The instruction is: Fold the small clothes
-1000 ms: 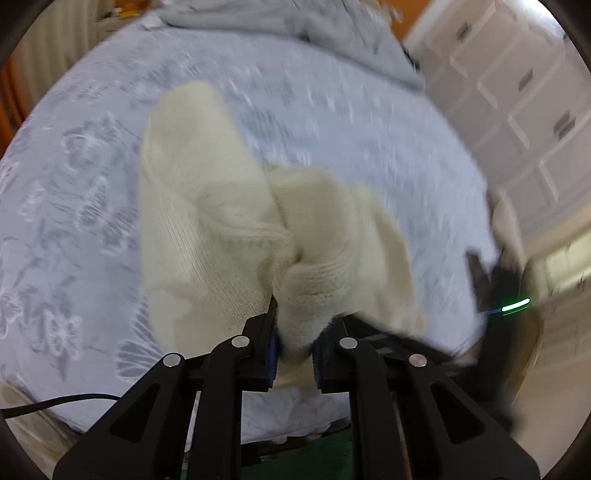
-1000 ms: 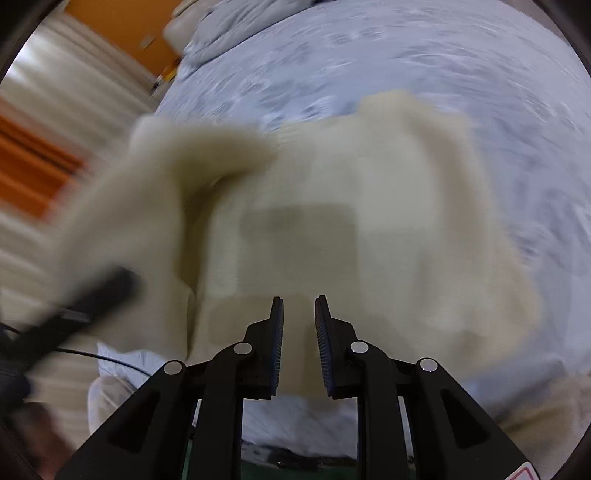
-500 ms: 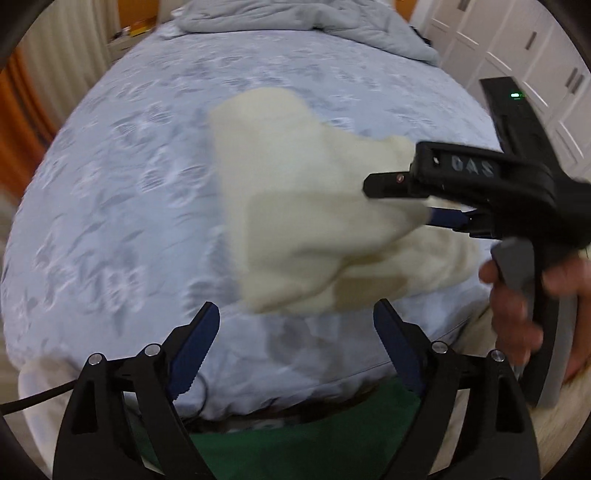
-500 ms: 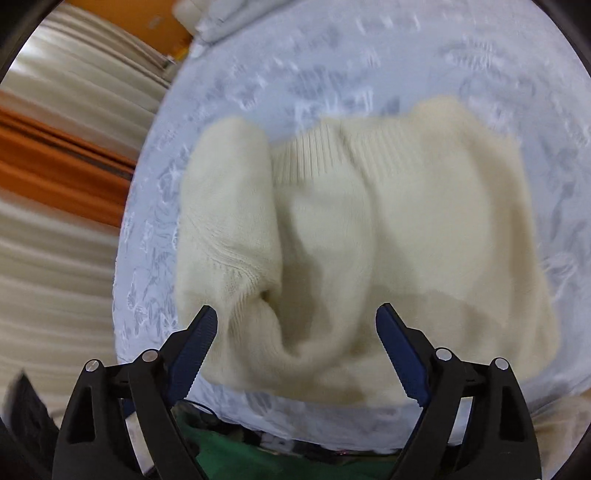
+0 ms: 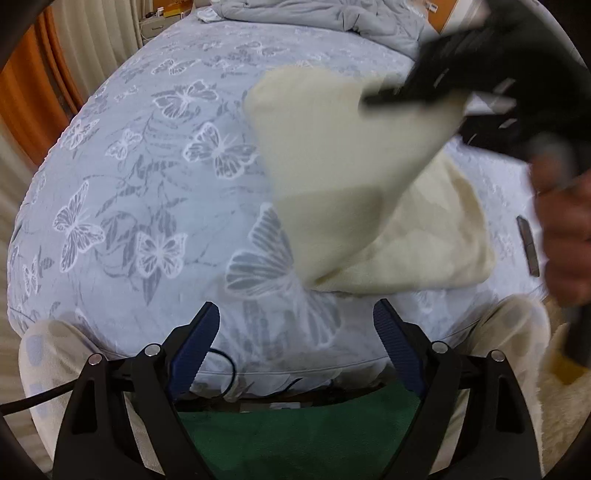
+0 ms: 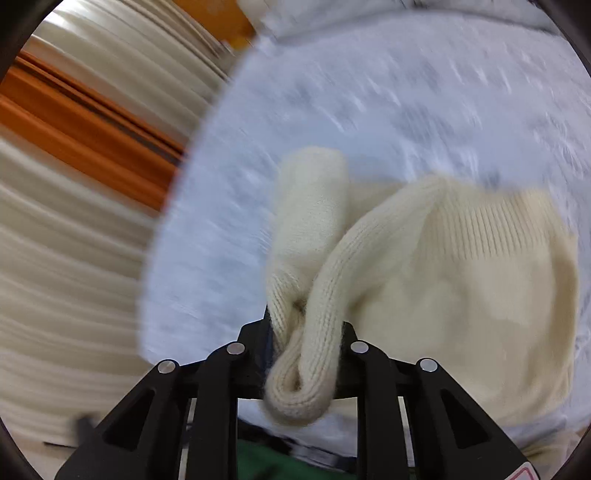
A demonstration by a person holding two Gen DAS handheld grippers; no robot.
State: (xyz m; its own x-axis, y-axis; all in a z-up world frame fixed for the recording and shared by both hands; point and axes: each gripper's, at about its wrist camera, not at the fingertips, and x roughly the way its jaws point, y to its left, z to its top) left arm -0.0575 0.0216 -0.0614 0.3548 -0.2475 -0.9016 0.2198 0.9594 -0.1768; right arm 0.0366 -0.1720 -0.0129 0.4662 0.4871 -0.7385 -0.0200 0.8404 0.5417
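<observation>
A small cream knit sweater lies on the bed, partly lifted. My right gripper is shut on a bunched fold of the sweater and holds it up off the bedspread. In the left wrist view the right gripper shows blurred at the upper right, pulling the cloth up. My left gripper is open and empty, low at the near edge of the bed, apart from the sweater.
The bed has a pale blue butterfly bedspread. A grey duvet is heaped at the far end. Cream and orange curtains hang to the left. A black cable and green floor lie below the bed's near edge.
My left gripper let go of the sweater, opened and drew back. My right gripper opened, then shut on a fold of the sweater and is lifting it.
</observation>
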